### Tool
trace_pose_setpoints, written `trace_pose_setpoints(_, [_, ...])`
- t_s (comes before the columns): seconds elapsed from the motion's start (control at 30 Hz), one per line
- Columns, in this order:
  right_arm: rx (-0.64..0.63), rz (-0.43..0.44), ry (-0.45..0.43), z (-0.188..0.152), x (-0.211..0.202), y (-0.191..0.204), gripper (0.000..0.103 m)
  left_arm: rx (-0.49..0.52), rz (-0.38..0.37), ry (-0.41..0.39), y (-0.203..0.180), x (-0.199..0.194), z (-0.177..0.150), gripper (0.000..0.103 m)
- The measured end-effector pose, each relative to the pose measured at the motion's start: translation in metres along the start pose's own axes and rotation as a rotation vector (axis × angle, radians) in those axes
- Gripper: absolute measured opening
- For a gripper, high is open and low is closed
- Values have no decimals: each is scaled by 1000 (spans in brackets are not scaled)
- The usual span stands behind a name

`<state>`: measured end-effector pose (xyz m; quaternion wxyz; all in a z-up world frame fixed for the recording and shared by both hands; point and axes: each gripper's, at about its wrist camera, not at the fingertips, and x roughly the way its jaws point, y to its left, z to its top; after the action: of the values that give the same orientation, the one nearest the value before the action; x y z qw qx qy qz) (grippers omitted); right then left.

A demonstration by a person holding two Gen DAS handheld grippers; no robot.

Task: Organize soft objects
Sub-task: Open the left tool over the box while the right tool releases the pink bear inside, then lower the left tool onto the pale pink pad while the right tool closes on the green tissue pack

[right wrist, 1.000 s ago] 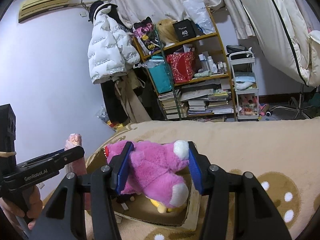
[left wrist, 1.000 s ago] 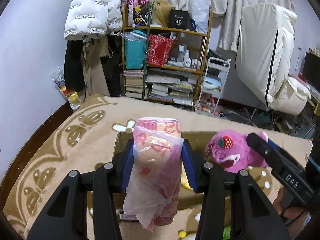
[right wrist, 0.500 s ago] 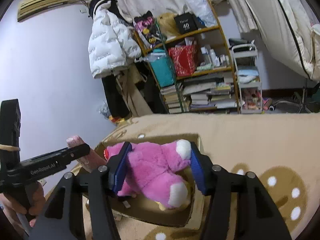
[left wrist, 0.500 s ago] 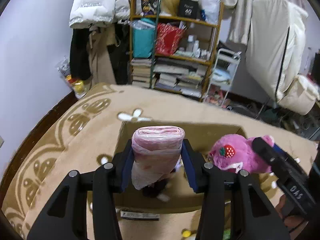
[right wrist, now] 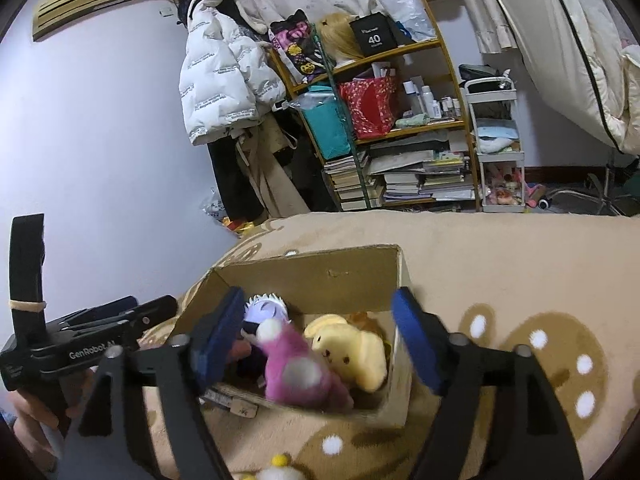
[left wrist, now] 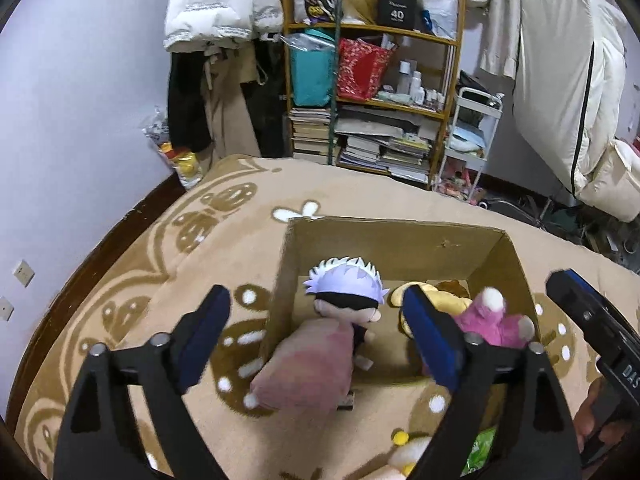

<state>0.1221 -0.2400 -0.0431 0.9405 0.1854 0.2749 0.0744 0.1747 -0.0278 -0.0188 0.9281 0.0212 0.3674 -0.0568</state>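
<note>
An open cardboard box (left wrist: 400,236) (right wrist: 312,272) sits on the beige patterned blanket. My left gripper (left wrist: 320,340) is open and empty above the box's near edge. The pink wrapped roll (left wrist: 308,368) lies blurred over the box's front wall, free of the fingers. My right gripper (right wrist: 320,344) is open and empty over the box. The pink plush (right wrist: 296,372) (left wrist: 492,324) lies in the box beside a yellow plush dog (right wrist: 352,352) and a white-haired doll (left wrist: 344,292).
A cluttered shelf (left wrist: 372,92) with books and bags stands behind the bed. A white puffer jacket (right wrist: 220,80) hangs on the wall. Small yellow and green items (left wrist: 404,456) lie on the blanket near the front edge.
Both grippers opened. The pink roll dropped from the left gripper toward the box, and the pink plush fell from the right gripper into the box.
</note>
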Motion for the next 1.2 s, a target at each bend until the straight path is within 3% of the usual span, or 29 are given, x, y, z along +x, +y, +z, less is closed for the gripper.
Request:
trace_pose_setpoints(0.1, [-1,-12,15,-3,-13,1,103,11,43,-6,1,-15,-4,98])
trace_pose_setpoints(0.3, [-16,-26,59,-11,-39,6,103,-21,13,21,5,-48,-19,98])
trace_pose_setpoints(0.6, [-27,-82,91,-23,-79,12,103,-12,37,80,0,-86,-46,98])
trace_pose_setpoints(0.83, [6,-76,148,-44,-87,5,103,-21,6,153,-9,-85,-69,98])
trace_pose_setpoints(1.2, [38,-114,281,-66,-50,-3,103,14,-1,263,-23,-45,-94,98])
